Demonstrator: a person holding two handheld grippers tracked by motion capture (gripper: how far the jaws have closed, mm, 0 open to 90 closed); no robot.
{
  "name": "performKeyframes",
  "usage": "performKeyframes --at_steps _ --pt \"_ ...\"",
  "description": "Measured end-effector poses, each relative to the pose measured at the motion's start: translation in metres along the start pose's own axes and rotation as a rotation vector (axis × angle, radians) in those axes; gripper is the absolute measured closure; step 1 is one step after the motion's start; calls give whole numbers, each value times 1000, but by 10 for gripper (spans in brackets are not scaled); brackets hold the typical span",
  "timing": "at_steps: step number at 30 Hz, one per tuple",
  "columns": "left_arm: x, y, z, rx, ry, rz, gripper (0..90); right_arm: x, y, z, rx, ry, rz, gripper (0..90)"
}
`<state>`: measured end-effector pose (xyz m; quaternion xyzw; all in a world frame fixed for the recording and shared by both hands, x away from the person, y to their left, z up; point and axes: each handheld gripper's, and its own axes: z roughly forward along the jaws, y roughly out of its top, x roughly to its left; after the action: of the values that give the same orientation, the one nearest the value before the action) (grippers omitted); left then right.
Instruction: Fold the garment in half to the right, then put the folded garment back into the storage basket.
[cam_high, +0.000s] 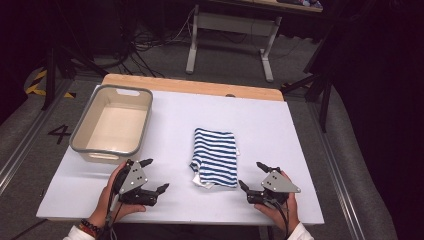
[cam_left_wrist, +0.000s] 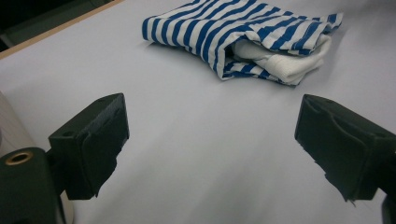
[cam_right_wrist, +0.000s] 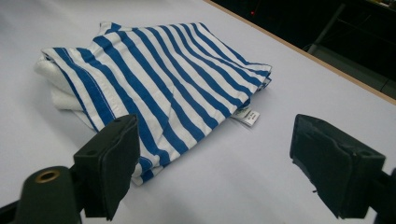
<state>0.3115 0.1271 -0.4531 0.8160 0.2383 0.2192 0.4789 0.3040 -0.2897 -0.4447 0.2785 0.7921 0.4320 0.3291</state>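
A folded blue-and-white striped garment (cam_high: 215, 157) lies in the middle of the white table (cam_high: 260, 120). My left gripper (cam_high: 154, 175) rests near the front edge, left of the garment, jaws open with nothing between them; in the left gripper view the garment (cam_left_wrist: 243, 32) lies ahead of its gripper (cam_left_wrist: 210, 149), apart from it. My right gripper (cam_high: 252, 176) sits to the right of the garment's near corner, open and empty. In the right gripper view the striped cloth (cam_right_wrist: 159, 79) lies just beyond the left fingertip (cam_right_wrist: 112, 163) of that gripper (cam_right_wrist: 215, 161), with a small white label (cam_right_wrist: 247, 115) at its edge.
An empty beige tub with a grey rim (cam_high: 112, 123) stands at the table's back left. A wooden strip (cam_high: 195, 86) runs along the far edge. Beyond it are a desk frame (cam_high: 230, 35) and cables on the floor.
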Motion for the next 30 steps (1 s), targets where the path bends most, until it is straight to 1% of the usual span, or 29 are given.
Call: performKeyframes --at_steps 6,11,12,15,16,17,20,21,22,24,26,28,29,30 --pt "-2 1 0 6 7 5 113 1 1 2 2 -2 -12 166" --pt "-3 2 1 10 9 -7 118 -1 1 2 -1 -16 -12 169" --pt "-4 3 1 11 3 -13 119 -1 1 2 -1 -15 -10 169" --pt "-6 4 2 11 2 -18 119 -1 1 2 -1 -20 -14 171" --pt "-7 6 5 15 -10 -24 121 0 2 1 -3 -20 -13 171" --pt "-7 6 5 15 -10 -24 121 0 2 1 -3 -20 -13 171" --pt "-10 12 12 33 -18 -23 119 1 1 1 -4 -19 -18 171" --pt "-12 15 14 36 -23 -26 117 2 1 1 3 -24 -28 172" --pt "-13 17 16 32 -27 -31 117 3 0 1 8 -27 -32 172" --pt "-13 22 19 28 -50 -47 115 2 0 0 11 -27 -26 172" --pt "-12 27 23 21 -65 -72 110 3 0 0 9 -30 -24 172" --pt "-12 35 29 10 -87 -104 110 3 0 0 15 -38 -36 172" --pt "-12 38 32 4 -99 -115 110 2 0 -1 15 -42 -38 172" --pt "-12 42 35 4 -102 -120 110 2 -1 -1 13 -42 -32 172"
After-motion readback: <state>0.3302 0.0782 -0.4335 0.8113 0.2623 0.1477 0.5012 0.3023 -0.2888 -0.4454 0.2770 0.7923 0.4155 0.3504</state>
